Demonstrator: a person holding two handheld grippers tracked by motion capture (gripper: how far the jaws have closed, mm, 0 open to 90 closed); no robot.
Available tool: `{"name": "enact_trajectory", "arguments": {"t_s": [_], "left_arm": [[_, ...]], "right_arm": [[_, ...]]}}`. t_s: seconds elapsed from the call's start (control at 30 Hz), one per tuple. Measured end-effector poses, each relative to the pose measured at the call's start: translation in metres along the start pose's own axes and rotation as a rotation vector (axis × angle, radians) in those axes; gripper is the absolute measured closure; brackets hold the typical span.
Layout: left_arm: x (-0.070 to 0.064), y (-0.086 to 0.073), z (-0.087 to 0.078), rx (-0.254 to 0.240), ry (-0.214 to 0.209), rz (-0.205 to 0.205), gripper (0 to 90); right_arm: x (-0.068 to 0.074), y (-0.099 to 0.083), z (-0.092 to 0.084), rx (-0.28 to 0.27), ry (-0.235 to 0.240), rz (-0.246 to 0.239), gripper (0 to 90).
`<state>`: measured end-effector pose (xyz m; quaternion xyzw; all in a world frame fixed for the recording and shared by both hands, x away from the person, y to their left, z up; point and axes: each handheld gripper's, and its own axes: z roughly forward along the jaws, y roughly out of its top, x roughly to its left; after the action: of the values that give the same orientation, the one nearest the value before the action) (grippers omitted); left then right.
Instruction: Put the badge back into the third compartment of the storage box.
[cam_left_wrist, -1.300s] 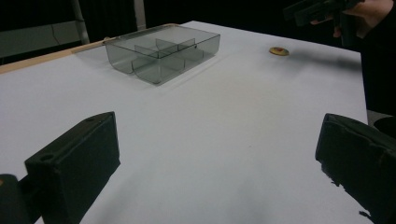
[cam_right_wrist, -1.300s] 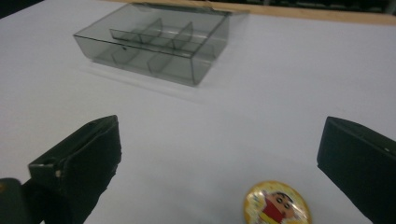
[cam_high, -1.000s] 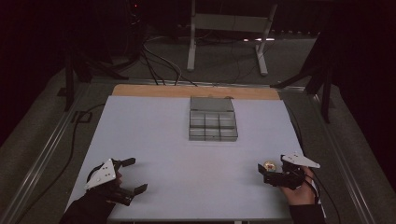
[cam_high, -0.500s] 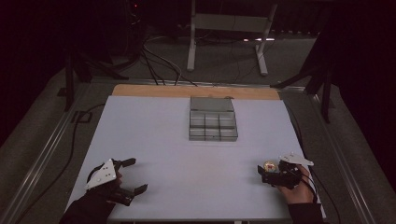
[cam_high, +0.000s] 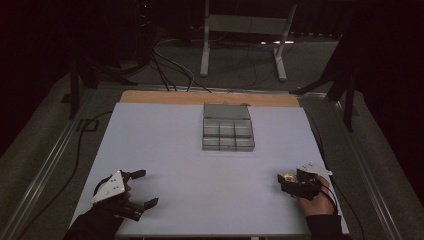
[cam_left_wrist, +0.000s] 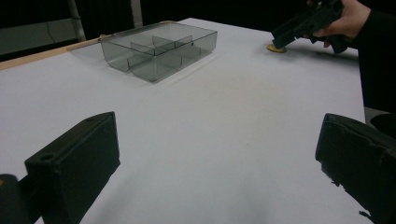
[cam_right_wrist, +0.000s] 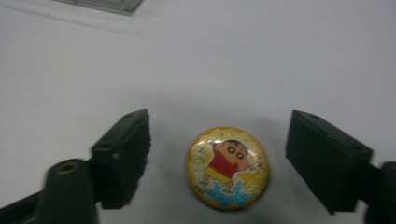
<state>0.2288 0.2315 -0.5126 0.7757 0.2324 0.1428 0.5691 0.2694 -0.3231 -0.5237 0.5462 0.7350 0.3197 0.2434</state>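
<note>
Where the right tongs (cam_right_wrist: 217, 158) gape: round badge (cam_right_wrist: 227, 167), face up.

Both black grippers, left gripper (cam_high: 137, 189) and right gripper (cam_high: 283, 181), carry grey three-cornered plates, blocky jaws and dark-sleeved holders.

One clear grey plastic compartment box (cam_high: 228, 135); one round yellow cartoon badge (cam_right_wrist: 227, 166); two black two-jaw grippers: left (cam_high: 140, 188), right (cam_high: 281, 181).

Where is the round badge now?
The badge lies flat on the white table, near its right front corner, between the open jaws of the right gripper.
</note>
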Motion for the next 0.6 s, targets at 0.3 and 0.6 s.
{"name": "enact_trajectory", "arguments": {"t_s": [0.3,0.6], "left_arm": [[-0.0001,-0.0002,0.0002,0.002,-0.003,-0.002,0.2],[0.0001,-0.0003,0.0002,0.004,-0.003,-0.004,0.2]], "right_arm": [[-0.0031,-0.0022,0.0064,0.041,-0.018,-0.001,31.6],[-0.0031,-0.0019,0.0066,0.053,-0.020,0.010,39.8]]}}
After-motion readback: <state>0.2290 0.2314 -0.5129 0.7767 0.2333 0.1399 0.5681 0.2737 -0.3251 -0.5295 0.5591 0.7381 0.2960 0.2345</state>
